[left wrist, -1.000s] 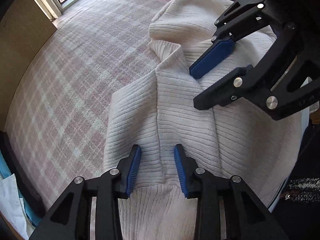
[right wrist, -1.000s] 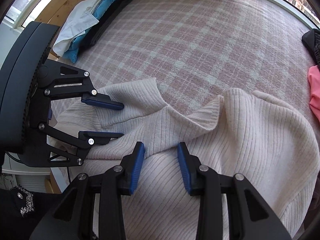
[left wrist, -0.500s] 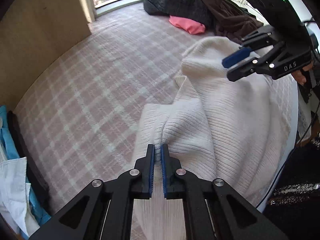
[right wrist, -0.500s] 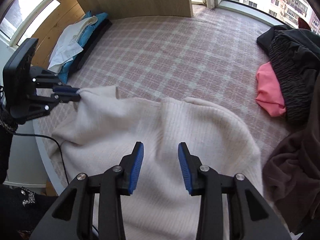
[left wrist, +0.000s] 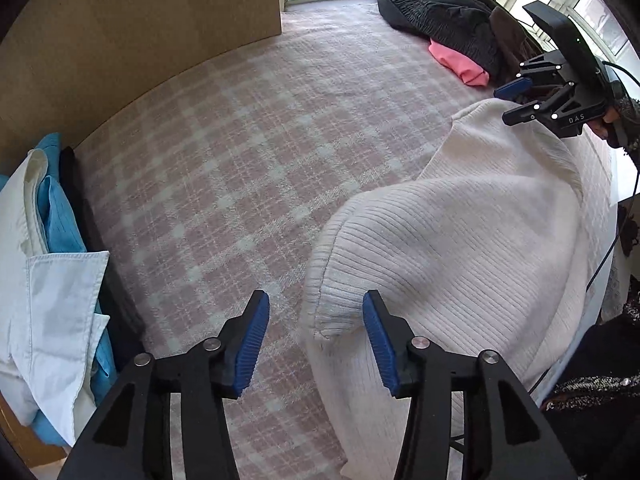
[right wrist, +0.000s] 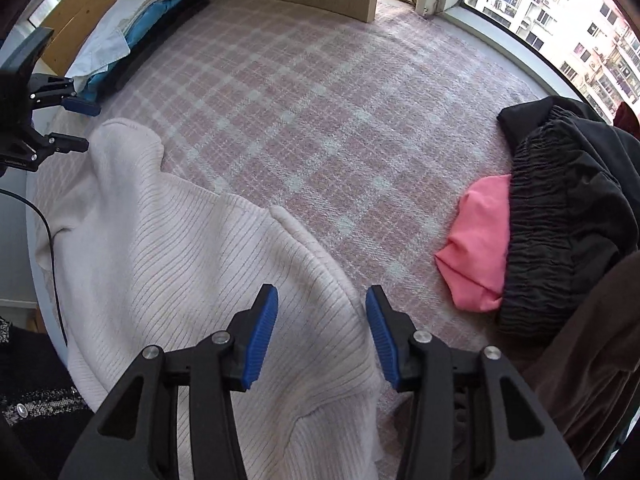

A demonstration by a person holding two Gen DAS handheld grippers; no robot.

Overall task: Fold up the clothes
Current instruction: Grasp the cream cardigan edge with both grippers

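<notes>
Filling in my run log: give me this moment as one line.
left gripper: open, at sweater edge | right gripper: open, over sweater | white sweater: spread on plaid cover, unfolded | pink garment: beside dark pile

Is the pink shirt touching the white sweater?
Apart. In the right wrist view, a strip of bare plaid cover lies between the pink shirt and the white sweater.
</notes>
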